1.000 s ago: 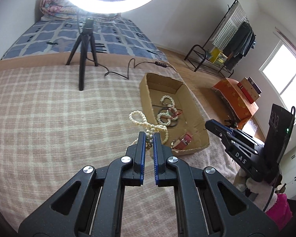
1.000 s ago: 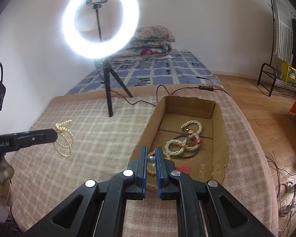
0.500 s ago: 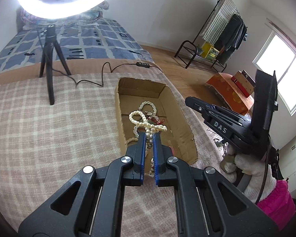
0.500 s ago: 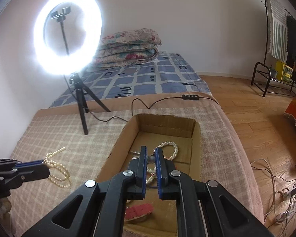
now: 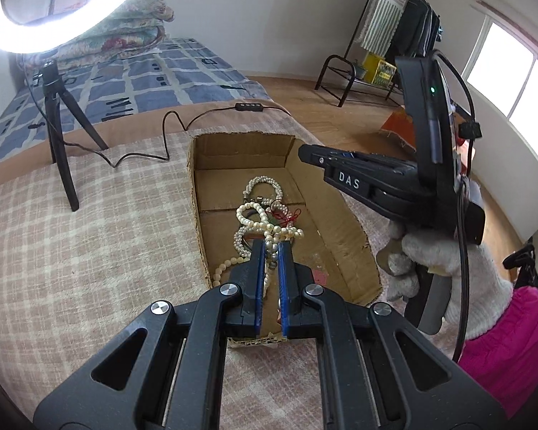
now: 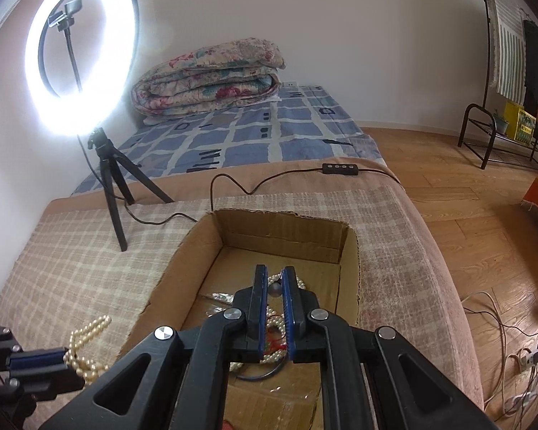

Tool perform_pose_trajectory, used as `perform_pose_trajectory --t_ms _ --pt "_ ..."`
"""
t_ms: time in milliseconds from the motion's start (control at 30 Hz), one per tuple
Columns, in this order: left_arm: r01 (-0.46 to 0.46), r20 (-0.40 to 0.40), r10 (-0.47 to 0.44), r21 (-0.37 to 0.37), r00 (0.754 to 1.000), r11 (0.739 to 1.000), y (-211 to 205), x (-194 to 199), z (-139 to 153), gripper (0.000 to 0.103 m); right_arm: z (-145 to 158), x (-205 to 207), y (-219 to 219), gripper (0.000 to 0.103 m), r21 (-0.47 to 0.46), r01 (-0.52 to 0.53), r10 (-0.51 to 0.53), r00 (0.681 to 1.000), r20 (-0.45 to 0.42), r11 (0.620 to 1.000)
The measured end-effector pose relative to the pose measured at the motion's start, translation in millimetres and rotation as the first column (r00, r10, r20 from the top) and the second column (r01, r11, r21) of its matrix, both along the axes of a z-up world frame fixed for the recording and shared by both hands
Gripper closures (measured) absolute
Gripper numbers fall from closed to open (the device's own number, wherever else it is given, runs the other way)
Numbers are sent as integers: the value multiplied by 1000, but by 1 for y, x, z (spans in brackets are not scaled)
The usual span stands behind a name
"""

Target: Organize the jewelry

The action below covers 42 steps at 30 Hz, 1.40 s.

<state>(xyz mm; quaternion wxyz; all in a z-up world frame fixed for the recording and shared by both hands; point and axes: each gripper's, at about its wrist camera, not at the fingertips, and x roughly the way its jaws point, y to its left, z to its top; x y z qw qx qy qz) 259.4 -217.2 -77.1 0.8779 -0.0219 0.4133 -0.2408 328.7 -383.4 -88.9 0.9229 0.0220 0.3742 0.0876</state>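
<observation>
Moved since earlier: both our grippers have travelled from beside the box to over it; the ring light has slid toward the upper left of each frame.
Left jaws: our left gripper (image 5: 269,251) is pinched nearly together on a pearl necklace (image 5: 265,227), whose loops spill out above the tips at frame centre and whose tail hangs down the left side of the blue pads.
Right jaws: our right gripper (image 6: 274,279) is likewise almost closed, clamped on a small grey bead (image 6: 275,288); we cannot tell what strand it belongs to.
Task's thing: the necklace hangs over the cardboard box (image 5: 344,215), above the jewelry pile (image 5: 265,193) of pearl bracelets and red cord on its floor.
Hidden or unclear: our left gripper's own body cuts off the box's near edge; in the right view the pile is mostly covered by the fingers, and only a pearl strand and a dark ring peek out below them.
Hand pose: a gloved hand (image 5: 444,268) with a pink sleeve (image 5: 513,333) grips the right tool at the right of the left view, angled down toward the box.
Surroundings: the box sits on a checked blanket (image 5: 71,251); the ring light (image 6: 79,57) stands on a tripod at upper left, a folded quilt (image 6: 208,75) behind it.
</observation>
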Motion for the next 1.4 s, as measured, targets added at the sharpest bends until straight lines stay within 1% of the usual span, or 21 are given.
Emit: perform_pose_trajectory --t_ms 100,300,467,500,533,567,600,633,667,700,733,767,800,833,867,900,1000,1033,1067,1233,1400 --pt "3 19 -4 23 1000 1000 -6 1 -2 98 -5 5 -3 97 7 2 -2 1000 -4 1000" --pt "-1 29 -1 38 1000 999 -9 3 -6 98 -13 9 -10 97 14 10 -10 1000 -12 1000" --pt "1 26 -2 32 1000 999 -9 4 -7 98 -11 9 -12 96 21 13 -13 1000 -4 1000" --pt "1 28 -2 33 1000 999 -9 4 -7 98 -11 9 -11 94 23 11 -11 1000 -2 1000" --pt "0 30 -1 32 1000 999 -9 4 -7 98 -10 9 -10 86 25 9 -9 1000 -2 1000" --pt "0 36 -1 30 999 1000 -9 3 -6 98 -10 9 -10 82 27 5 -5 1000 1 1000" --pt "2 40 -3 31 999 1000 -9 2 -6 98 -9 9 -9 74 27 6 -6 1000 7 1000" --pt "8 41 -10 35 999 999 -10 2 -6 93 -8 8 -8 70 23 8 -8 1000 13 1000" --pt "11 42 -13 41 999 999 -10 1 -6 87 -8 8 -8 68 21 7 -8 1000 16 1000" --pt "13 43 -15 45 999 999 -11 0 -7 68 -6 8 -7 58 14 11 -11 1000 19 1000" --pt "14 50 -16 46 999 999 -11 -2 -6 49 -5 7 -6 39 7 17 -17 1000 26 1000" --pt "10 65 -14 48 998 999 -11 -4 -5 44 -3 5 -6 29 1 26 -26 999 40 1000" --pt "6 79 -10 54 997 999 -11 -6 -3 38 0 3 -6 14 -5 39 -38 997 61 999" --pt "1 93 -7 65 996 998 -11 -8 -1 34 3 1 -6 4 -9 51 -50 995 83 999" --pt "0 101 -8 72 995 997 -12 -10 0 32 5 0 -6 1 -10 58 -57 994 94 998" --pt "-1 106 -7 81 994 997 -12 -11 1 29 8 -1 -6 0 -11 63 -62 993 103 998" --pt "-9 114 -2 95 994 995 -13 -13 4 28 12 0 -3 0 -28 66 -63 993 99 997" --pt "-15 113 3 106 994 994 -14 -13 4 24 13 0 -2 0 -36 66 -62 994 95 997" --pt "-19 112 6 115 994 993 -14 -14 5 23 13 -1 -1 0 -38 64 -61 994 92 997" --pt "-37 132 20 123 991 992 -11 -21 12 22 20 -7 3 0 -52 67 -62 994 93 996" --pt "-48 147 31 112 989 993 -6 -30 23 20 36 -19 7 0 -71 72 -63 991 116 995"
